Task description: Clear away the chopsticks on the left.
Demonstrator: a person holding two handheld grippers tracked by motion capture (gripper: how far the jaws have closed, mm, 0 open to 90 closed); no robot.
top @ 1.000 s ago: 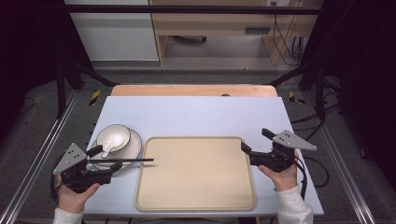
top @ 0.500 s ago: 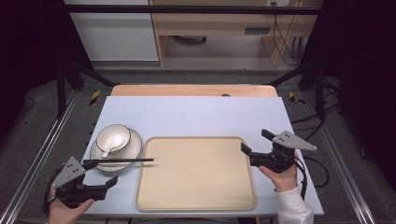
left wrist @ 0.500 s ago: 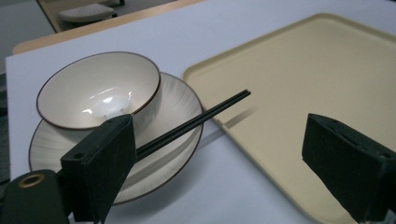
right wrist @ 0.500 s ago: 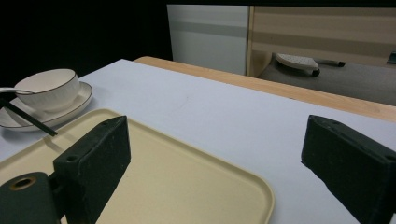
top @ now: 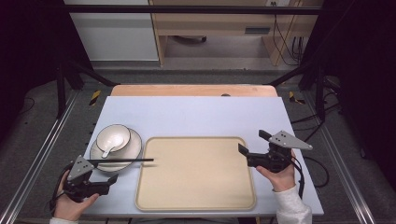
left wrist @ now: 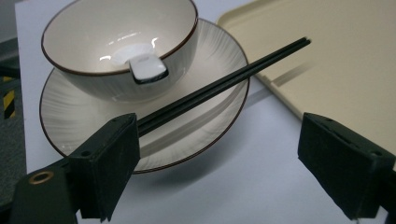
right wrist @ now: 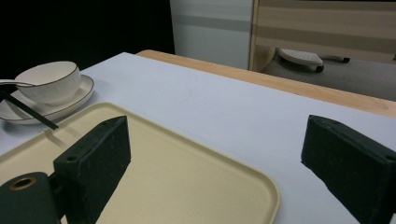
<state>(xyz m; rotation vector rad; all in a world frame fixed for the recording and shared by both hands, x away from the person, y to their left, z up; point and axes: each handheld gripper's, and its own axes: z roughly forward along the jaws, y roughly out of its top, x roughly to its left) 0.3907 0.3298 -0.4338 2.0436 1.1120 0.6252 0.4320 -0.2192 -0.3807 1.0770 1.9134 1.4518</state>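
A pair of black chopsticks (top: 122,161) lies across the front rim of a white plate (top: 134,145), tips over the left edge of a beige tray (top: 196,175). On the plate stands a white bowl (top: 113,136) with a white spoon (top: 109,149) in it. My left gripper (top: 105,173) hovers near the front left corner, open, just short of the chopsticks. In the left gripper view the chopsticks (left wrist: 219,86) pass behind the left jaw of that gripper (left wrist: 223,140), over the plate (left wrist: 65,116) and below the bowl (left wrist: 116,37). My right gripper (top: 252,142) is open and empty beside the tray's right edge.
The pale blue table (top: 196,116) ends in a wooden strip (top: 191,90) at the far side. Metal rails run along both sides. From the right gripper (right wrist: 217,135) I look over the tray (right wrist: 187,186) toward the bowl (right wrist: 49,81) and chopsticks (right wrist: 28,114).
My left gripper has drawn back toward the near table edge, away from the plate. The chopsticks stay where they lay. The right gripper has not moved.
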